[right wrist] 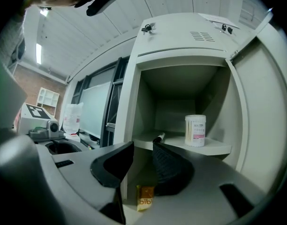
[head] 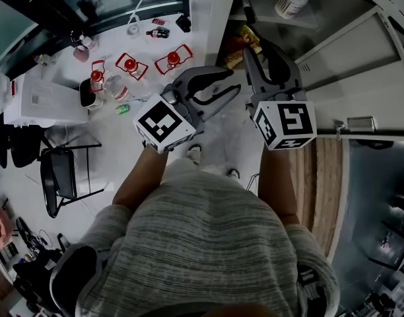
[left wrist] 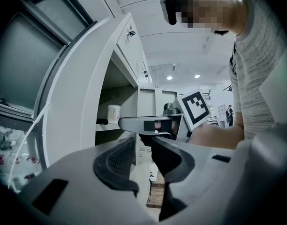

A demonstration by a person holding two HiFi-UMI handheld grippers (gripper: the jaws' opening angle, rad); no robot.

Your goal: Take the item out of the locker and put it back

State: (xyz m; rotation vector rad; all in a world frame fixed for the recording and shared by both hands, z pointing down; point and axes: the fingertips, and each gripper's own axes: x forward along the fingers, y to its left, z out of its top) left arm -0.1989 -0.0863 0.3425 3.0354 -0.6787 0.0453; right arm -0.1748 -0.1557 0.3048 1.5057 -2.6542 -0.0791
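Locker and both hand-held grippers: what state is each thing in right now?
Locker door: swung open.
White canister: upright on the shelf.
Pen: lying on the same shelf.
Yellow packet: in the compartment below.
Left hand-held gripper: jaws apart, empty.
Right hand-held gripper: jaws apart, empty.

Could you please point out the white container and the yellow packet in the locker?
white container (right wrist: pixel 195 131): right gripper view, middle of its labelled side.
yellow packet (right wrist: pixel 144 198): right gripper view, centre of its printed front.

locker (right wrist: pixel 181 32): door (right wrist: pixel 263 116) open | shelf (right wrist: pixel 217 148): jar (right wrist: pixel 195 130) right, marker (right wrist: pixel 159 137) left, gap between
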